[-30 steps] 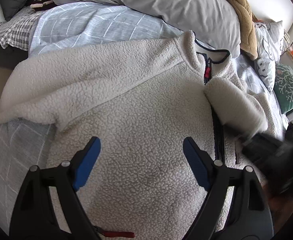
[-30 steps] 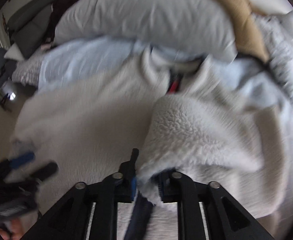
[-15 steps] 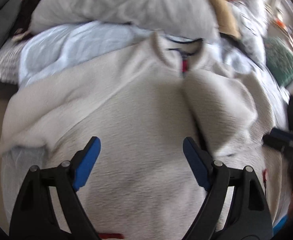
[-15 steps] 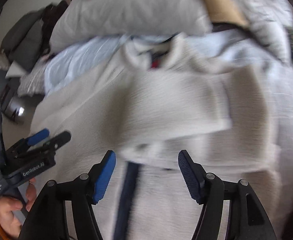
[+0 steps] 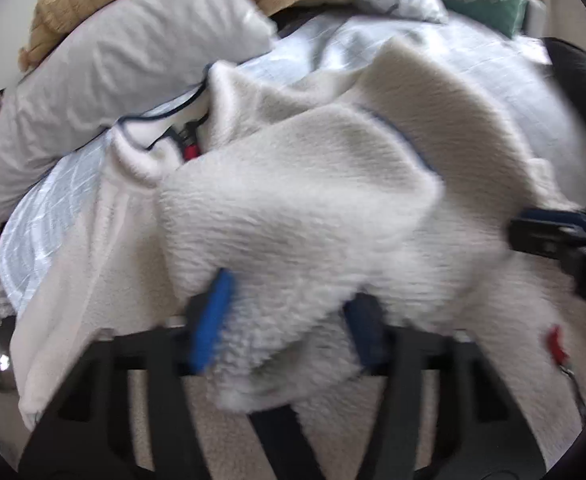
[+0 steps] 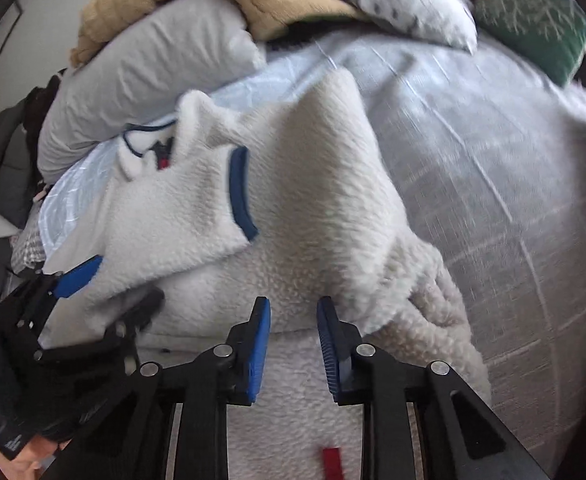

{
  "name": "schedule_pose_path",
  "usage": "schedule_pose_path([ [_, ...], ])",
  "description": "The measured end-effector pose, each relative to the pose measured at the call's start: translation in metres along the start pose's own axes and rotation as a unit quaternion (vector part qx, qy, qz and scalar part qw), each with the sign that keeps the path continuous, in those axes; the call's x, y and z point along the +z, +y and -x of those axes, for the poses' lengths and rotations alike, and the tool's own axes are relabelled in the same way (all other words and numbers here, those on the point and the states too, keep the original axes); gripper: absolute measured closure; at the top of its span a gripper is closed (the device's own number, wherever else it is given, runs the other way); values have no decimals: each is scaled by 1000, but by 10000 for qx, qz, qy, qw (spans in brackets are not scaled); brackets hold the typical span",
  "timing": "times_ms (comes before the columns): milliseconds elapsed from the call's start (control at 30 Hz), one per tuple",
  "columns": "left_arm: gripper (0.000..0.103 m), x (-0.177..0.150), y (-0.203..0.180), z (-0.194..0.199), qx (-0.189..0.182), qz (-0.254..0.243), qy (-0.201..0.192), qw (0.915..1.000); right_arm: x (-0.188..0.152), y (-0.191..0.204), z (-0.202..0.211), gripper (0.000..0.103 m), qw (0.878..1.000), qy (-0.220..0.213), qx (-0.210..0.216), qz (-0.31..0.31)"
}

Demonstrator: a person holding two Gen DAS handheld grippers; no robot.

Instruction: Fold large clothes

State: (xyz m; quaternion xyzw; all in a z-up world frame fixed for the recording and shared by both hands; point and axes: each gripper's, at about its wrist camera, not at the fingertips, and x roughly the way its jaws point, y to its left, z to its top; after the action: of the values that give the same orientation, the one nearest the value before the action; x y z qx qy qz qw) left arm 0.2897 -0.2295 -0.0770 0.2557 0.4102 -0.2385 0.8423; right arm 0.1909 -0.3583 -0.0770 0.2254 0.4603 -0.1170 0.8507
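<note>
left wrist view: my left gripper (image 5: 285, 320) is closing on a bunch of the cream fleece jacket (image 5: 313, 200) spread on the bed (image 6: 473, 168). my right gripper (image 6: 293, 340), closing too with nothing pinched, hangs nearer the folded sleeve (image 6: 197, 216), which runs toward the collar.

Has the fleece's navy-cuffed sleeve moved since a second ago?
Yes. The sleeve, then clamped in the right gripper, now lies across the fleece chest, cuff pointing toward the grey pillow, away from the gripper.
</note>
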Motion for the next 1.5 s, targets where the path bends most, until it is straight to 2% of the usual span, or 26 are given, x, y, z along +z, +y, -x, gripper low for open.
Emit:
schedule_pose_path([
  [67, 67, -5, 18, 0, 55, 418, -109, 9991, -1, -10, -7, 85, 9997, 159, -21, -170],
  [167, 67, -21, 66, 11, 21, 1388, -216, 9901, -3, -15, -11, 87, 9994, 232, 11, -241],
  [233, 67, -36, 97, 15, -41, 1908, -116, 9816, -3, -9, -11, 87, 9996, 231, -97, -105],
  [333, 57, -70, 138, 12, -542, 2482, 246, 9669, -4, 0, -13, 87, 9994, 218, -270, 87],
  [467, 47, -108, 175, 17, -624, 2779, 398, 9578, -3, 5, -14, 83, 9990, 215, -347, 172],
  [500, 42, -116, 183, 18, -689, 2855, 344, 9553, -4, 5, -13, 81, 9990, 222, -345, 175],
  [600, 39, -130, 208, 15, -757, 3118, 230, 9469, -2, 11, -7, 65, 9993, 254, -160, 207],
  [733, 38, -138, 233, -7, -913, 3718, 246, 9235, 7, 10, 20, 41, 9998, -162, 44, 59],
  [833, 42, -137, 240, -16, -892, 3859, 245, 9179, 21, -4, 35, 39, 9984, -528, 63, -187],
  [900, 60, -133, 239, -22, -972, 3867, 228, 9168, 33, -16, 34, 39, 9973, -628, -39, -377],
  [933, 63, -128, 239, -24, -997, 3833, 211, 9180, 40, -21, 31, 39, 9969, -629, -126, -448],
  [1000, 82, -120, 238, -27, -996, 3732, 155, 9223, 56, -27, 18, 39, 9975, -542, -110, -443],
  [1067, 90, -112, 238, -28, -945, 3643, 87, 9264, 74, -25, 3, 39, 9980, -510, -112, -345],
  [1133, 92, -110, 239, -20, -871, 3585, -178, 9293, 91, -22, -17, 42, 9990, -387, -56, -237],
  [1167, 92, -110, 239, -13, -819, 3546, -362, 9307, 94, -23, -22, 49, 9994, -302, -69, -172],
  [1200, 93, -110, 238, -2, -730, 3484, -648, 9323, 97, -22, -32, 87, 9996, -235, -120, -85],
  [1233, 93, -110, 239, 7, -717, 3464, -863, 9313, 100, -21, -40, 86, 9997, -127, -184, 14],
  [1267, 93, -110, 240, 14, -746, 3470, -1066, 9288, 100, -22, -40, 87, 9993, -219, -308, 18],
  [1300, 93, -111, 242, 19, -785, 3480, -1234, 9260, 99, -24, -32, 87, 9983, -500, -315, -9],
  [1333, 93, -110, 242, 20, -723, 3434, -1294, 9274, 97, -29, -22, 87, 9964, -799, -237, -153],
  [1367, 91, -107, 240, 15, -630, 3333, -1242, 9325, 94, -34, -18, 87, 9949, -931, -266, -267],
  [1400, 85, -103, 236, 2, -424, 3202, -958, 9415, 92, -39, -20, 87, 9943, -954, -329, -330],
  [1500, 74, -96, 231, -35, 112, 2875, 126, 9576, 88, -38, -33, 81, 9961, -654, -552, -202],
])
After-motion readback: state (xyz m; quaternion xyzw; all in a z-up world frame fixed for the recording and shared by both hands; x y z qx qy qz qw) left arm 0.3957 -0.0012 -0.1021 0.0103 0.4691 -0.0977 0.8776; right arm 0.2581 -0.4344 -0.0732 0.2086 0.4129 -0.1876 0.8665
